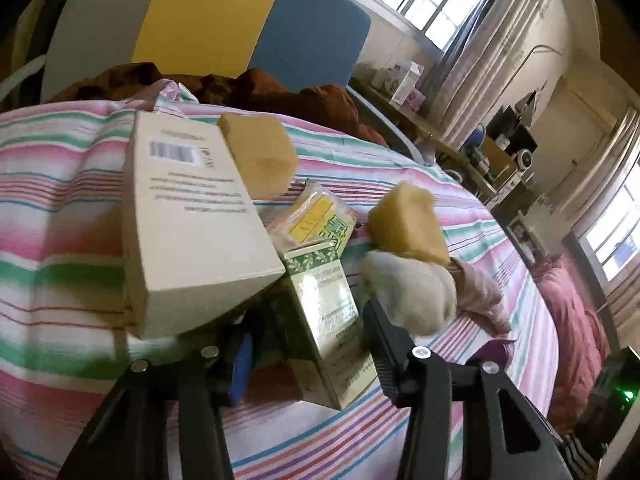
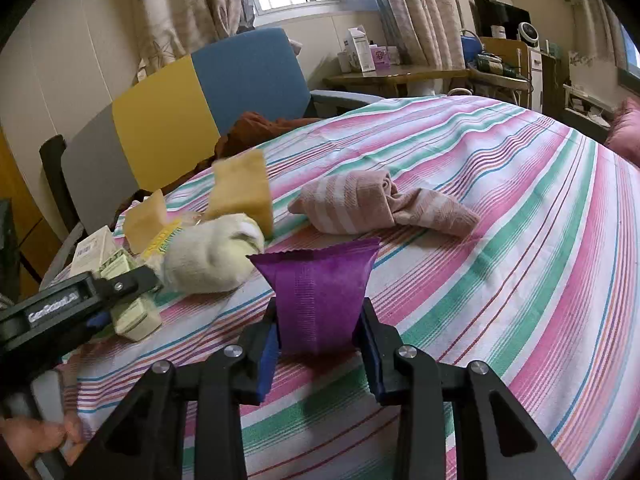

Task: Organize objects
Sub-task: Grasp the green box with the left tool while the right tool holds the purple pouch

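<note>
**2 claws, 2 light loads on the bed**

Left gripper [image 1: 308, 328]: straddling the green box [image 1: 324, 312], which sits tilted among the pile on the striped sheet [image 1: 60, 184]. Right pad looks to be against the carton's side; left pad half hidden under the beige box [image 1: 192, 216], so cannot tell whether truly clamped. Thin card, probably light and easily dented; best pinched across the 2 narrow sides near the middle, gently. Beige box leaning over it, likely to tip once the carton leaves.

Around it: 2 sponges [image 1: 256, 152], squashy and forgiving; a yellow packet [image 1: 316, 220], crinkly and probably slick; a white sock [image 1: 412, 292], limp, best bunched.

Right gripper [image 2: 318, 320]: clamped on the purple packet [image 2: 320, 292], held upright above the sheet, pads on its lower sides. Soft, light foil; likely to slip or buckle if squeezed hard. Pink sock [image 2: 380, 204] lying beyond, apart from the rest.
</note>
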### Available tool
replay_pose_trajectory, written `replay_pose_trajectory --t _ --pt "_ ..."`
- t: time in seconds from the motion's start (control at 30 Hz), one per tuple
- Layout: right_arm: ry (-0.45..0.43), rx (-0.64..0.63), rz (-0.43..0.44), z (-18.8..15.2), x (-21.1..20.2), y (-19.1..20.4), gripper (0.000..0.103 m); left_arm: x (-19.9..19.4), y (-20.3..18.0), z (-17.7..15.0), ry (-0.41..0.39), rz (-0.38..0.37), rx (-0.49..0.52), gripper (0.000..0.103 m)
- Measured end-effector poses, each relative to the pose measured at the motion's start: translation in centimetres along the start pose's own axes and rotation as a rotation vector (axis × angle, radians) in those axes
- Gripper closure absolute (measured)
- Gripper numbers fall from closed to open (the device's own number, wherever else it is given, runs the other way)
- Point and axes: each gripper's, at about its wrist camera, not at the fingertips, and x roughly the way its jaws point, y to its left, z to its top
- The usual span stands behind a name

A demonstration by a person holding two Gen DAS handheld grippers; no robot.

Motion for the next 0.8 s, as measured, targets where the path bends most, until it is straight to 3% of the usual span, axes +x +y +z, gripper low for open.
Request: replay_pose_trajectory --t 0.27,0.5,0.8 --pt "-0.008 -0.016 -0.02 -0.1 -0.2 0.4 0.067 -1.9 1.1 -1.2 -0.025 -0.039 -0.006 0.06" --pt "-0.036 -0.053 -0.073 -0.1 -0.7 1.1 0.067 -3.1 -0.1 -2.5 -0.039 -0.014 0.089 0.062" --pt "-0.063 -0.073 -0.095 0.0 -1.2 1.4 0.068 -5.0 0.7 -3.7 -0.056 -0.011 0.091 0.062"
